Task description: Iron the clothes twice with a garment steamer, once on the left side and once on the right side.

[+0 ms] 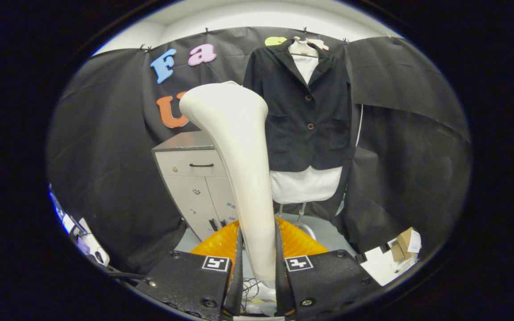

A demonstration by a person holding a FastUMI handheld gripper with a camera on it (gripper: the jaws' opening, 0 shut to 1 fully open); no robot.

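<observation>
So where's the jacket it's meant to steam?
The dark jacket hangs over a white shirt against the black cloth wall, beyond the jaws, right of the grey cabinet. The steamer, clamped in the gripper, rises before its left edge.

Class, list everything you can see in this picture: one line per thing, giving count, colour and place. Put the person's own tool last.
Steamer: one, cream, upright between the fingers, head up beside the jacket.
Jacket: one, black, buttoned, hanging on a form beyond the steamer.
Shirt: one, white, under the jacket, hem showing below.
Cabinet: one, pale grey, dark handle, behind the steamer.
Orange thing: one, ribbed, just ahead of the fingers.
Boxes: a few, brown and white, on the floor beside the wall.
Gripper: one, both fingers pressing the steamer's handle.
</observation>
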